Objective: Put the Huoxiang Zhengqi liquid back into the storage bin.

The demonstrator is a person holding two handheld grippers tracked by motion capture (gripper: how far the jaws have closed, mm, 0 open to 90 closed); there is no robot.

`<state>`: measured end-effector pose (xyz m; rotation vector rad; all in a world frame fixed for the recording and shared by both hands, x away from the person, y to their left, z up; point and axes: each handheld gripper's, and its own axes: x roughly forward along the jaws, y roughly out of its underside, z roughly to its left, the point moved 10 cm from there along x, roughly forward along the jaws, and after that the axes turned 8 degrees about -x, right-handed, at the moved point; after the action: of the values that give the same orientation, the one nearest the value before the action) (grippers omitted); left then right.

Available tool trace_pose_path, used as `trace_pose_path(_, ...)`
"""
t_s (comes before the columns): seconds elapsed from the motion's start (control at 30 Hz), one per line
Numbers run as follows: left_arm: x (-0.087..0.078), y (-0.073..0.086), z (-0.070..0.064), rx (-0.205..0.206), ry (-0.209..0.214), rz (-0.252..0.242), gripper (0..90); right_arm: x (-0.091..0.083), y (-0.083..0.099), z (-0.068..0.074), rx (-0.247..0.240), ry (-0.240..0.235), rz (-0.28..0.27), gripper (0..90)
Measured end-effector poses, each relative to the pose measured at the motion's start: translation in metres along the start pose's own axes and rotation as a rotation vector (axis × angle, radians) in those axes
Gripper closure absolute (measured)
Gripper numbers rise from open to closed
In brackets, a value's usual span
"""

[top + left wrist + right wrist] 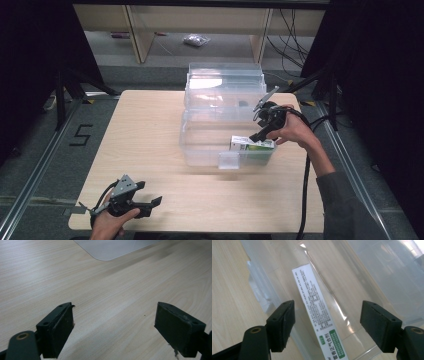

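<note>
A clear plastic bin (200,142) stands on the wooden table, its lid (225,82) raised behind it. A white and green box (252,145) lies inside the bin at its right front corner. My right gripper (261,131) hovers open just above that box; in the right gripper view the box (318,307) with printed text lies between and below the spread jaws, untouched. My left gripper (152,204) rests near the table's front left edge, open, with bare wood (115,312) between its jaws.
A corner of the clear bin (110,248) shows at the top of the left gripper view. The table (145,135) has bare wood to the left of the bin. Shelving and cables lie on the floor beyond the table.
</note>
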<state>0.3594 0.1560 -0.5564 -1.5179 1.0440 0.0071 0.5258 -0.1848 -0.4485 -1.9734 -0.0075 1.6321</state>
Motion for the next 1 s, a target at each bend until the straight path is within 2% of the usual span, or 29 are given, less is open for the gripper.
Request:
trace_pose_path(0.07, 0.0, 0.0, 0.0, 0.001, 0.0, 0.0, 14.9, -0.001, 0.001, 0.002, 0.023, 0.006, -0.019, 27.3)
trace_pose_path(0.23, 0.0, 0.0, 0.0, -0.005, 0.0, -0.006, 14.9, -0.001, 0.002, 0.006, 0.031, 0.002, -0.033, 24.0)
trace_pose_path(0.3, 0.0, -0.001, 0.0, -0.006, 0.0, -0.006, 14.8, -0.004, 0.0, 0.009, 0.044, 0.004, -0.066, 23.0)
trace_pose_path(0.37, 0.0, -0.001, -0.001, -0.005, 0.0, -0.006, 14.9, -0.005, -0.001, 0.009, 0.041, 0.01, -0.076, 22.8)
trace_pose_path(0.47, 0.0, 0.0, 0.0, -0.004, 0.0, -0.005, 14.8, -0.008, -0.001, 0.014, 0.085, 0.015, -0.095, 22.2)
trace_pose_path(0.5, 0.0, 0.0, 0.0, -0.005, -0.001, -0.005, 14.9, -0.008, -0.001, 0.014, 0.085, 0.021, -0.105, 21.9)
trace_pose_path(0.57, 0.0, 0.0, 0.0, -0.004, -0.001, -0.005, 14.8, -0.009, 0.001, 0.017, 0.133, 0.022, -0.093, 21.5)
trace_pose_path(0.6, 0.0, 0.0, 0.0, -0.004, -0.001, -0.005, 14.8, -0.009, 0.001, 0.017, 0.133, 0.022, -0.093, 21.5)
trace_pose_path(0.63, 0.0, 0.0, 0.0, -0.005, 0.0, -0.005, 14.8, -0.008, -0.001, 0.016, 0.098, 0.023, -0.122, 21.5)
trace_pose_path(0.67, 0.0, -0.001, -0.001, -0.005, 0.0, -0.006, 14.9, -0.008, -0.001, 0.019, 0.118, 0.023, -0.126, 21.2)
trace_pose_path(0.77, 0.0, -0.001, 0.0, -0.005, 0.0, -0.006, 14.9, -0.009, -0.001, 0.021, 0.133, 0.02, -0.136, 21.1)
trace_pose_path(0.83, 0.0, -0.001, 0.0, -0.006, -0.001, -0.006, 14.9, -0.009, -0.003, 0.02, 0.125, 0.035, -0.178, 20.2)
trace_pose_path(0.87, 0.0, 0.0, 0.0, -0.005, -0.001, -0.005, 14.9, -0.008, -0.003, 0.022, 0.157, 0.029, -0.189, 20.2)
trace_pose_path(0.9, 0.0, 0.0, 0.0, -0.005, 0.0, -0.005, 14.8, -0.01, -0.001, 0.022, 0.158, 0.032, -0.18, 19.9)
trace_pose_path(0.93, 0.0, 0.0, 0.0, -0.005, 0.0, -0.005, 14.8, -0.011, 0.001, 0.026, 0.207, 0.026, -0.164, 19.2)
trace_pose_path(0.97, 0.0, 0.0, 0.0, -0.005, 0.0, -0.005, 14.9, -0.011, 0.0, 0.023, 0.177, 0.041, -0.186, 18.5)
trace_pose_path(1.0, 0.0, 0.0, 0.0, -0.005, 0.0, -0.005, 14.9, -0.011, 0.001, 0.025, 0.199, 0.034, -0.184, 18.1)
